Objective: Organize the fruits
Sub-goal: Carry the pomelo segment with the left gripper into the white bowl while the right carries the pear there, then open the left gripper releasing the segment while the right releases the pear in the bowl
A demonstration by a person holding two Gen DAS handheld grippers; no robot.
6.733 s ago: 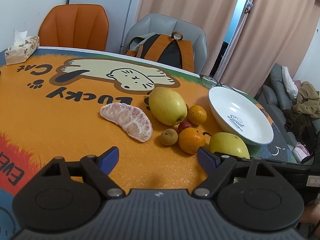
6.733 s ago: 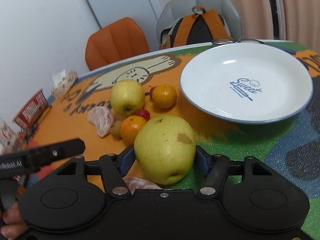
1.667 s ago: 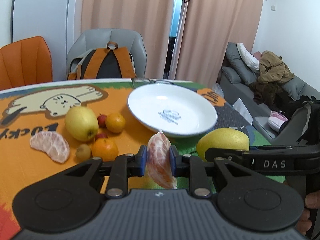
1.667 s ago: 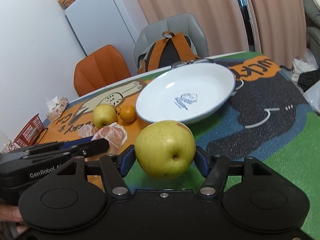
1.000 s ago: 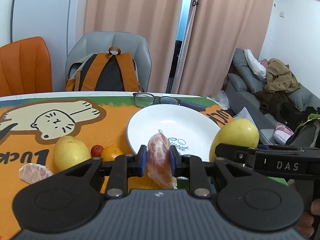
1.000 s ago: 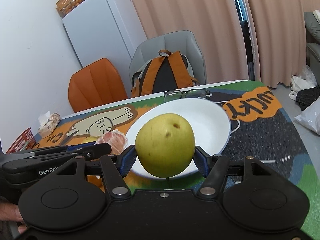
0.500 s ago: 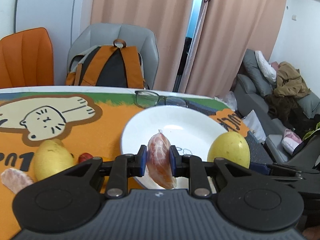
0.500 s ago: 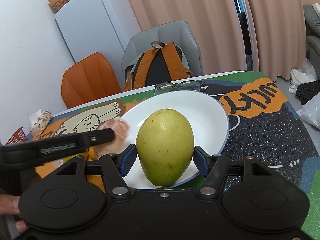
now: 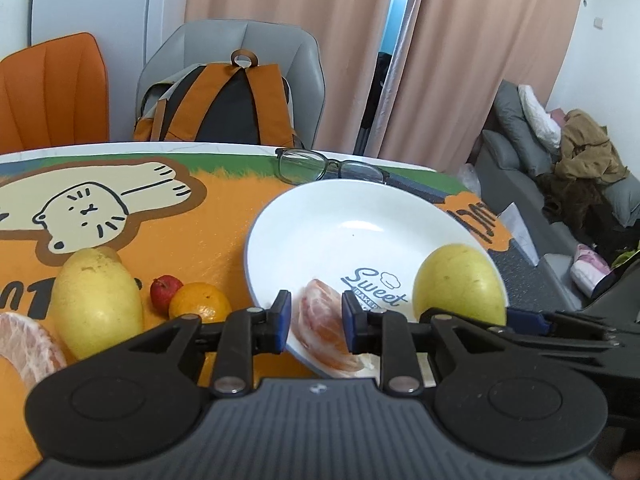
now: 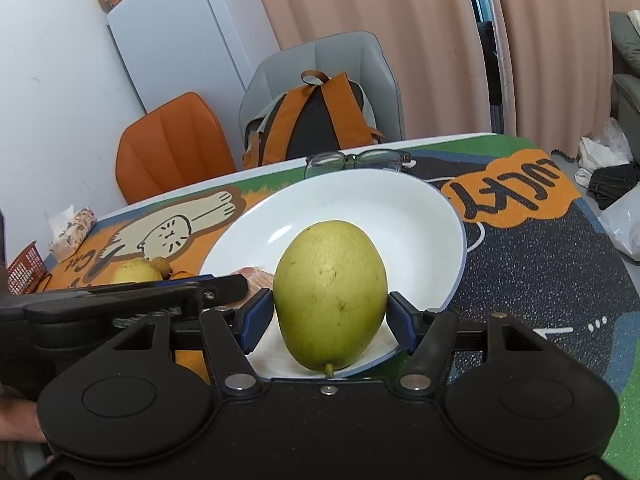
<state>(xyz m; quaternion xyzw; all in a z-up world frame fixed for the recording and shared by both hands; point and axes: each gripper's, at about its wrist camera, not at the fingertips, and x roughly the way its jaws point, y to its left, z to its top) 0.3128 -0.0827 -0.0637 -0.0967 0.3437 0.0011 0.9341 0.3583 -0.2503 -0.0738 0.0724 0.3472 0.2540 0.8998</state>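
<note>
Left tool (image 9: 313, 322), jaws just easing apart, frees the pomelo segment (image 9: 322, 334) at the plate's (image 9: 360, 208) seven o'clock; right tool (image 10: 330, 322) pinches the pear (image 10: 330, 294) over the five o'clock rim.

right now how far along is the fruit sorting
Done: one pomelo segment lies on the white plate, between the left gripper's barely parted pads. In hand: the right gripper clamps a green pear over the plate, not yet released. Left on the mat: a yellow pear, an orange, a small red fruit and another pomelo piece.
</note>
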